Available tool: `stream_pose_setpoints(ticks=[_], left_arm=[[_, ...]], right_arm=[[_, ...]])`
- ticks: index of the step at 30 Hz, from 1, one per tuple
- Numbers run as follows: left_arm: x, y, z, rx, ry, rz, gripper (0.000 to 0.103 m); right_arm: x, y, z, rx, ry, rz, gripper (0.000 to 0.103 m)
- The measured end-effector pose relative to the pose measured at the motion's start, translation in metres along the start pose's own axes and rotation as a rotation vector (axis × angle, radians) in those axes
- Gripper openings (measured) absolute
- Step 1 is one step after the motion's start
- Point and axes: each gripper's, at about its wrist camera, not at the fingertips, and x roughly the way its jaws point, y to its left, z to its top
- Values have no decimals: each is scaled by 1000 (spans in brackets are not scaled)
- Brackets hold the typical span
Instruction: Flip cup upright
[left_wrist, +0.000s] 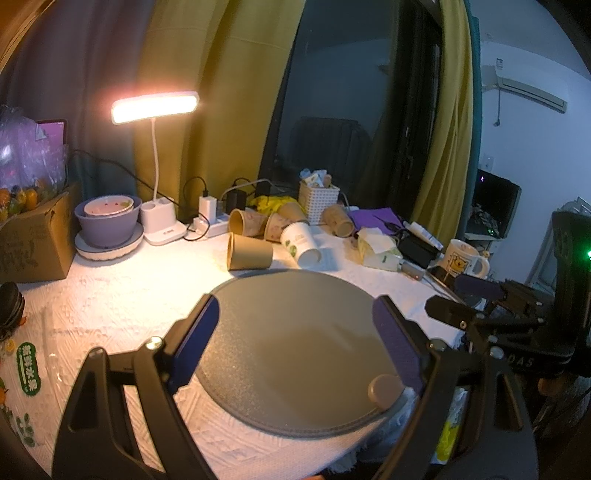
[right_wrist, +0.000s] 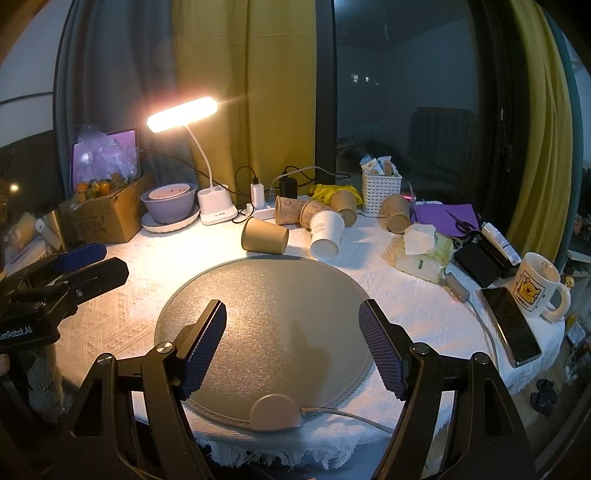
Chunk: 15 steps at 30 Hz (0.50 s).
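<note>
you have a table with a white cloth (right_wrist: 424, 314) in front of you. on it lies a big round grey mat (right_wrist: 266, 314). your left gripper (left_wrist: 295, 328) hangs over the mat with its two blue pads spread wide and nothing between them. your right gripper (right_wrist: 291, 332) is the same, pads far apart, holding nothing. behind the mat a brown paper cup (right_wrist: 264, 236) lies on its side, mouth to the left. just beside it a white paper cup (right_wrist: 325, 233) lies tipped over too. more brown cups (right_wrist: 295, 210) lie in a heap behind them, maybe four, it is hard to count. a bear mug (right_wrist: 535, 290) stands upright at the right edge. a lit lamp (right_wrist: 183, 112) shines at the back.
</note>
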Motion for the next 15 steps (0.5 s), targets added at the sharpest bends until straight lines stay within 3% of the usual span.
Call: stream_pose_setpoints(ticks=[15], left_arm=[[0,-1,-1,-2,-1,2,86]], right_arm=[[0,1,1,-2,-1,0,77]])
